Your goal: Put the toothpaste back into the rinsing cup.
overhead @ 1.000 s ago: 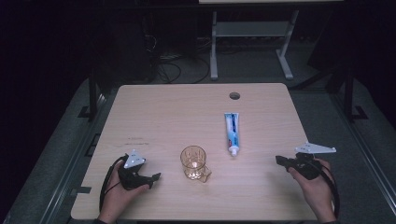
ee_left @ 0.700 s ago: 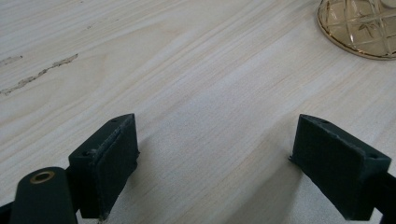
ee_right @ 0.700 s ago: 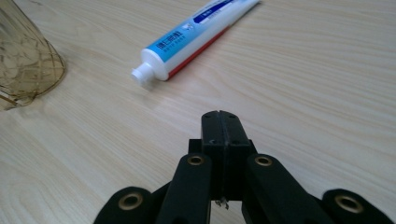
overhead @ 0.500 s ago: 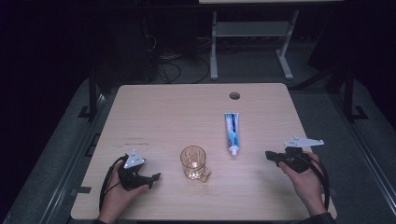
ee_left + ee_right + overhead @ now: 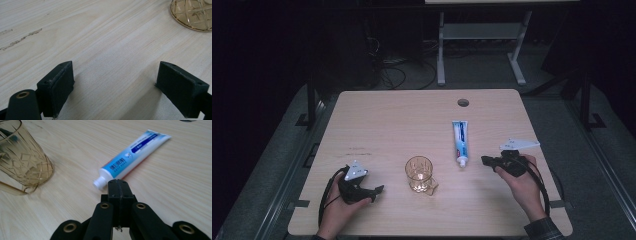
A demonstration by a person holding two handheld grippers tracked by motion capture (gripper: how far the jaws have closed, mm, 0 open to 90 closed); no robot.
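Toothpaste tube (image 5: 460, 142) flat on counter (image 5: 387, 120), cap toward person, right gripper (image 5: 486, 160) just beside cap, jaws pressed together on nothing, amber glass mug (image 5: 419, 173) left of tube, left gripper (image 5: 377, 189) near mug, jaws wide.

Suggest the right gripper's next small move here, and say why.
Probably open the jaws. The right gripper is shut with nothing between its jaws, its tip just short of the toothpaste tube cap, so it cannot take the tube as it stands.
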